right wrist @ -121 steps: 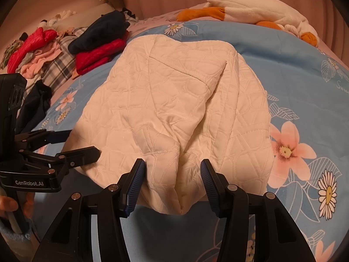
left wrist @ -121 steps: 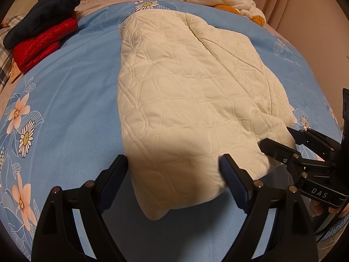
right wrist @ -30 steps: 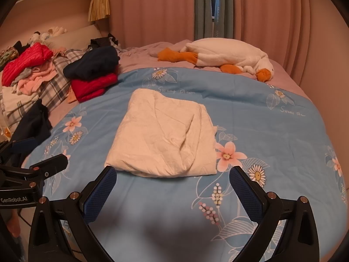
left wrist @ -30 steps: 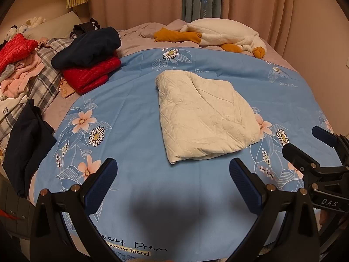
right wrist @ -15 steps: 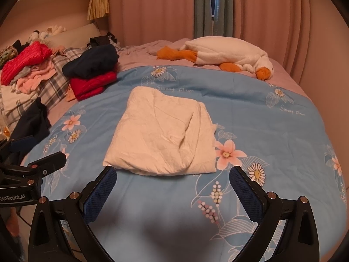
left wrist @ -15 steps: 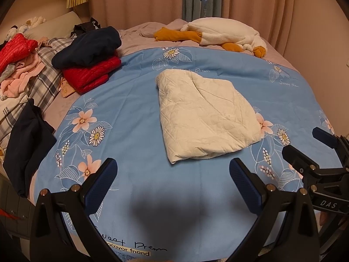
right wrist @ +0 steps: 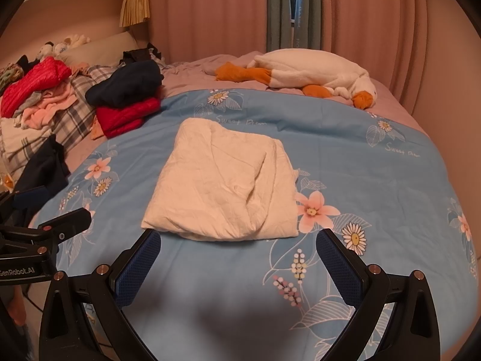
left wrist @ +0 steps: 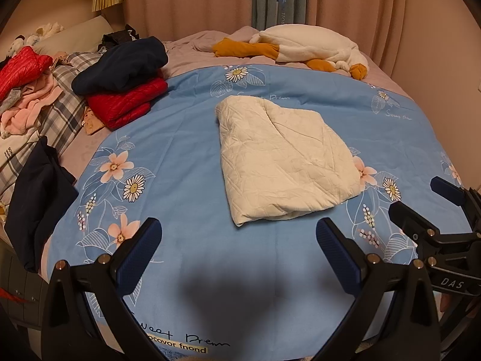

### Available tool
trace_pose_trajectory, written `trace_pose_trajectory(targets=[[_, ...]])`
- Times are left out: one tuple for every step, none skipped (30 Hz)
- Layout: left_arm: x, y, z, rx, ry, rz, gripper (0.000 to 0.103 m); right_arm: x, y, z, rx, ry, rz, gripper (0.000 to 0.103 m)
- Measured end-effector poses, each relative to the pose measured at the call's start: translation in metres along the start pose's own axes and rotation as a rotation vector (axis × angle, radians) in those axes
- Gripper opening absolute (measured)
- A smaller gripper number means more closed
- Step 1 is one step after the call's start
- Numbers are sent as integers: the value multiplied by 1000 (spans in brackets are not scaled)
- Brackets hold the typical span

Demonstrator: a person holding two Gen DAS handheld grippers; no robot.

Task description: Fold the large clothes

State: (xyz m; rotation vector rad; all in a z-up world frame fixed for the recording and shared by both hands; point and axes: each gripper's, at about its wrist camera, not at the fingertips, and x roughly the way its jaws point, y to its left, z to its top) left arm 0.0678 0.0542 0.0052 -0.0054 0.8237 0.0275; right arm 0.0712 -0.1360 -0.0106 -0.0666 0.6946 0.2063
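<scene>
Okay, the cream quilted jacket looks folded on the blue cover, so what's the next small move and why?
Probably bring the open right gripper forward to the folded cream jacket and grip its near edge, ready to carry it to the folded navy and red stack. Both grippers are empty, the left gripper open too.

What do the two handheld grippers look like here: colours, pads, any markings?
Both are black frames with silver screws and dark blue textured pads. The left gripper bears "GenRobot.AI" in white, the right gripper "DAS".
</scene>
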Motion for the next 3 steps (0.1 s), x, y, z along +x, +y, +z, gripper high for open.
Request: trace_pose_trajectory(targets=[[0, 0, 0, -1, 1, 0, 103, 0, 0, 0, -1, 0, -1, 102], [0, -1, 0, -1, 2, 0, 103, -1, 0, 0, 0, 1, -1, 102], [0, 0, 0, -1, 2, -1, 103, -1, 0, 0, 1, 1, 0, 102]])
